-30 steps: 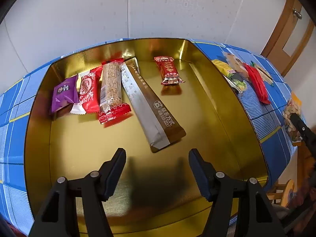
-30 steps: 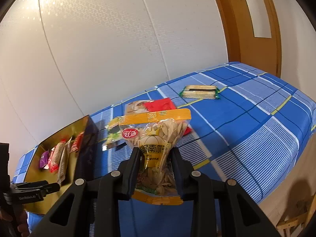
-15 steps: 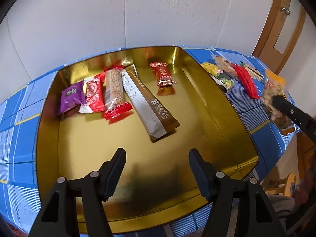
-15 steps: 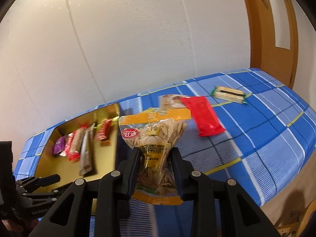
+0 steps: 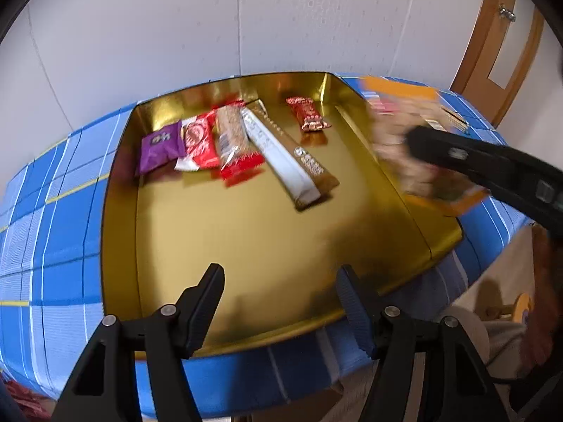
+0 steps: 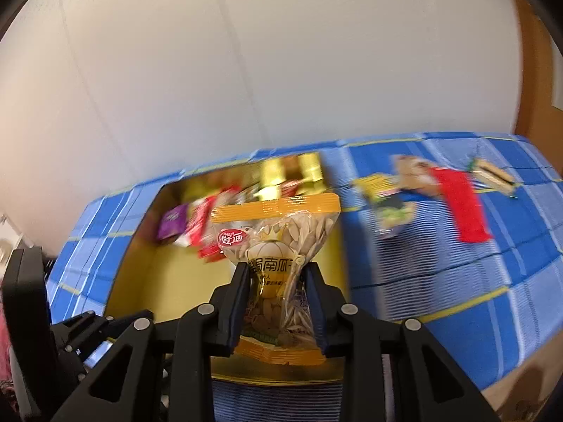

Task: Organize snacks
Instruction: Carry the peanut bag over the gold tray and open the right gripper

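A gold tray (image 5: 246, 246) lies on the blue checked table and holds several snacks: a purple packet (image 5: 160, 147), a red packet (image 5: 198, 140), a grain bar (image 5: 234, 140), a long brown-and-white bar (image 5: 288, 153) and a small red bar (image 5: 308, 114). My left gripper (image 5: 279, 295) is open and empty over the tray's near edge. My right gripper (image 6: 276, 281) is shut on an orange-edged seed bag (image 6: 278, 239), held above the tray's right side (image 6: 147, 281). The bag shows blurred in the left wrist view (image 5: 404, 147).
On the blue cloth right of the tray lie a red packet (image 6: 464, 207), a yellow-green packet (image 6: 387, 207), a beige packet (image 6: 413, 172) and a cracker pack (image 6: 494, 177). A wooden door (image 5: 492, 45) stands at the far right. A white wall is behind.
My right gripper has carried the seed bag left, from beside the tray to over its right side. My left gripper has pulled back toward the tray's near edge.
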The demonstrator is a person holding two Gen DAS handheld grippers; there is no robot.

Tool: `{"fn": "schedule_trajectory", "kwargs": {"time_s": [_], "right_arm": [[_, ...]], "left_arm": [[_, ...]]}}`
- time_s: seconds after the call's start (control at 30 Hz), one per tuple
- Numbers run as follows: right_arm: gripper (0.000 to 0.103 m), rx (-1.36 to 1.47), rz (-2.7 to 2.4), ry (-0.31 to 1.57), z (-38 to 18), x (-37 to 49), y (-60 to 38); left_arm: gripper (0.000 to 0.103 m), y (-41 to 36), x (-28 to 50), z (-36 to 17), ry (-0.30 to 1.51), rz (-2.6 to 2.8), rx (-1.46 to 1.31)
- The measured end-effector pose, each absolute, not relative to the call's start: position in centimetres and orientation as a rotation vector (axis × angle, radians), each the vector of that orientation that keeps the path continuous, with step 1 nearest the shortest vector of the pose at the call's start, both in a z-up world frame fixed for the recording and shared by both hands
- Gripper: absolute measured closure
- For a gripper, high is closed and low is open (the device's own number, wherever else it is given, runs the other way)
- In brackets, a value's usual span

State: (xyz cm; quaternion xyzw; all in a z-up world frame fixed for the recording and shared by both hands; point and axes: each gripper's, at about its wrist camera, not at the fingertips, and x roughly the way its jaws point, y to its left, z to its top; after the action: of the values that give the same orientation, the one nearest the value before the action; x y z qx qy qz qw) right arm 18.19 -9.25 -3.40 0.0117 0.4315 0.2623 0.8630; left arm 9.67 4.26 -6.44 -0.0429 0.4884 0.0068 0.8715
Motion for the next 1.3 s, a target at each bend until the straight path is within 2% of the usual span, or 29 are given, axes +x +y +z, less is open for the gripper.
{"fn": "schedule_trajectory", "kwargs": {"time_s": [0.2,0.4,0.53,0.57,0.73,1.13,1.3], "right_arm": [[0.071,-0.013,0.692,1.027,-5.2,19.4,-3.3],[0.071,0.050,0.875,1.267,-8.1,22.0,1.7],[0.068,0.067,0.966,1.353,-9.4,22.4,4.1],[0.063,0.080,0.972,1.361,-9.4,22.4,4.3],[0.060,0.146,0.952,1.313,-8.6,22.3,2.9],[0.060,0.073,0.610,0.961,-2.8,21.2,-10.1],[0.060,0.237,0.384,0.879,-3.7,21.5,-18.3]], "left_arm": [[0.036,5.6,7.5,-5.8,0.978,0.043,-0.079],[0.036,6.4,6.0,-5.5,0.960,0.042,-0.078],[0.036,6.8,5.5,-5.5,0.956,0.047,-0.094],[0.036,7.0,5.4,-5.5,0.955,0.050,-0.098],[0.036,7.6,5.6,-5.6,0.962,0.055,-0.126],[0.036,5.0,7.4,-5.4,0.987,-0.009,-0.125],[0.029,3.6,8.4,-4.6,0.990,-0.047,-0.140]]}}
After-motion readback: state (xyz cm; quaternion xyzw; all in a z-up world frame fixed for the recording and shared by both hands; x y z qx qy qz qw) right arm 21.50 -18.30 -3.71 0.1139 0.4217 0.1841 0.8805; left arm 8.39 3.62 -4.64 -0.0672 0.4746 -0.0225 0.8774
